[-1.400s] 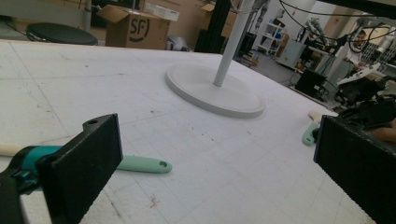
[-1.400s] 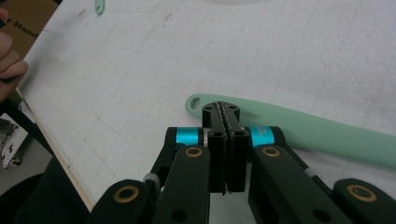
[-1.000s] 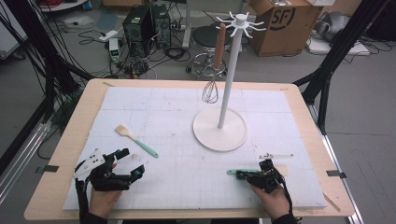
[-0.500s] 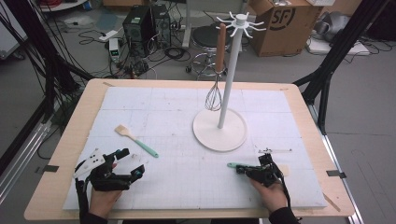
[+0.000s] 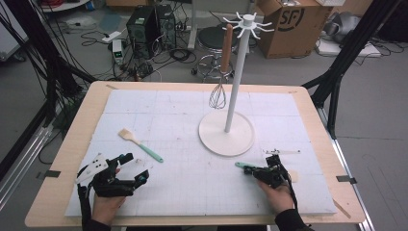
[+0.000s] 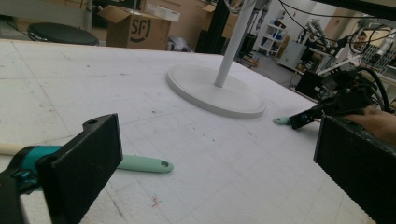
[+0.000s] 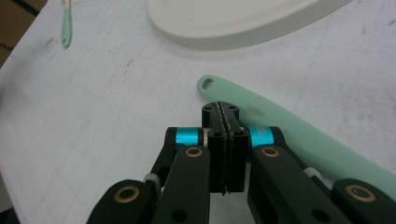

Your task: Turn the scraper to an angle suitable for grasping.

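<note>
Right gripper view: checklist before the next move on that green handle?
1. Right gripper open for a grab: not ok, jaws are shut with nothing between them.
2. Green handle reachable: ok, flat on the mat beside the jaws, not held.
3. Handle's far end: cannot tell, hidden under the gripper.
4. Left gripper out of the way: ok, open, apart near the brush.
5. Stand upright with free hooks: ok; one whisk hangs there.
</note>
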